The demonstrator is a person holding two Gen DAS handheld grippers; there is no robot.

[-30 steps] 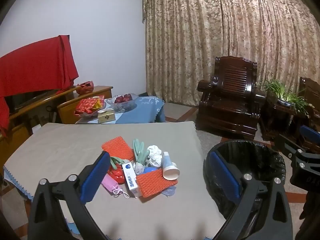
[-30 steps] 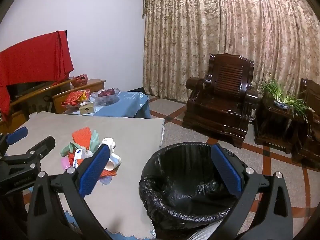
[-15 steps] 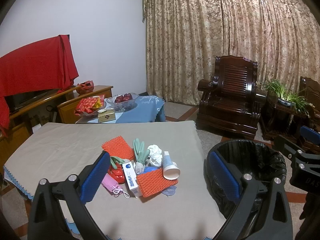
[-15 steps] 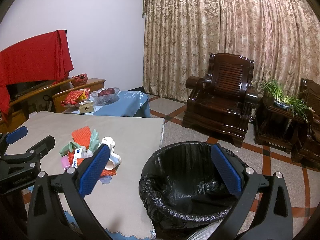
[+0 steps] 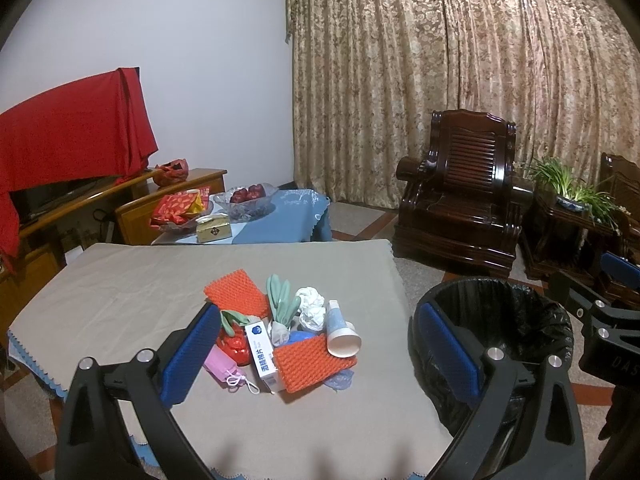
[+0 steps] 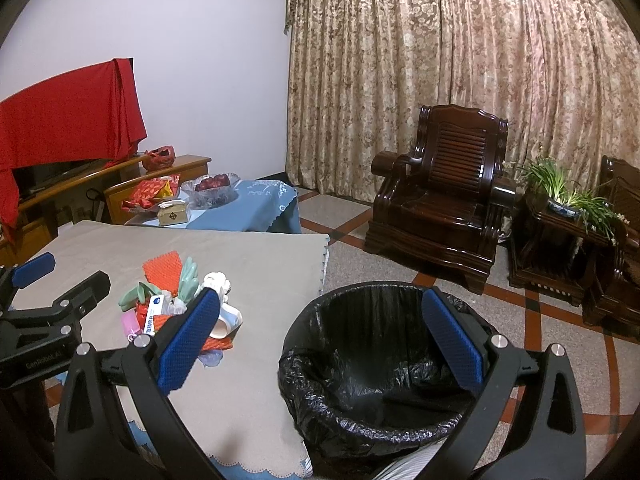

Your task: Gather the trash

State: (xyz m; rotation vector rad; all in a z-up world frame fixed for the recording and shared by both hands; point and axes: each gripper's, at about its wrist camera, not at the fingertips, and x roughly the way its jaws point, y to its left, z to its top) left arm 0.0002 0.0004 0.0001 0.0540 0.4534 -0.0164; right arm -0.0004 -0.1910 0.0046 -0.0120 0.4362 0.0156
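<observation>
Grey cloth on the table (image 5: 120,280) carries the trash pile (image 5: 280,332), centred just ahead of the left gripper (image 5: 316,356). The right gripper (image 6: 320,340) is aimed over the bin (image 6: 380,412), right of the pile. Both jaws are spread, empty.

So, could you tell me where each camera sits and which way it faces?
Left wrist: on the left gripper, open over the table, facing the trash pile; the right gripper's tip shows at right.
Right wrist: on the right gripper, open, facing the lined bin; the left gripper shows at left.
Shared: pile, bin, armchair, curtain.
</observation>
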